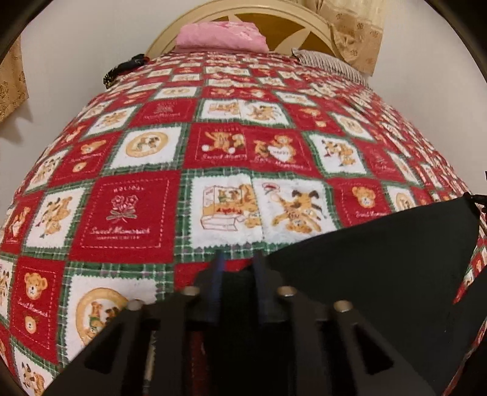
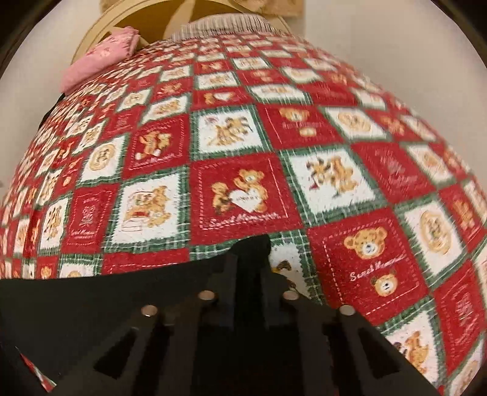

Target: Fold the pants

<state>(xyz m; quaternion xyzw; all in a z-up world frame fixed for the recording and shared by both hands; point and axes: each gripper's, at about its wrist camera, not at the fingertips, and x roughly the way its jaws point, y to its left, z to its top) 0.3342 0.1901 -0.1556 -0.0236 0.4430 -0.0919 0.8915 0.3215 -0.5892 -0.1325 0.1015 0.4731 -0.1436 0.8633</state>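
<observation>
The black pants (image 1: 380, 259) hang stretched between my two grippers above a bed with a red, white and green teddy-bear blanket (image 1: 213, 146). In the left wrist view my left gripper (image 1: 239, 268) is shut on the pants' left corner, and the cloth spreads to the right. In the right wrist view my right gripper (image 2: 249, 259) is shut on the pants (image 2: 106, 304) at their right corner, and the cloth spreads to the left. The lower part of the pants is hidden below both views.
A folded pink cloth (image 1: 222, 36) lies at the head of the bed by the cream headboard (image 1: 304, 21). A striped pillow (image 1: 328, 61) sits at the far right corner, a dark object (image 1: 124, 68) at the far left edge. White walls flank the bed.
</observation>
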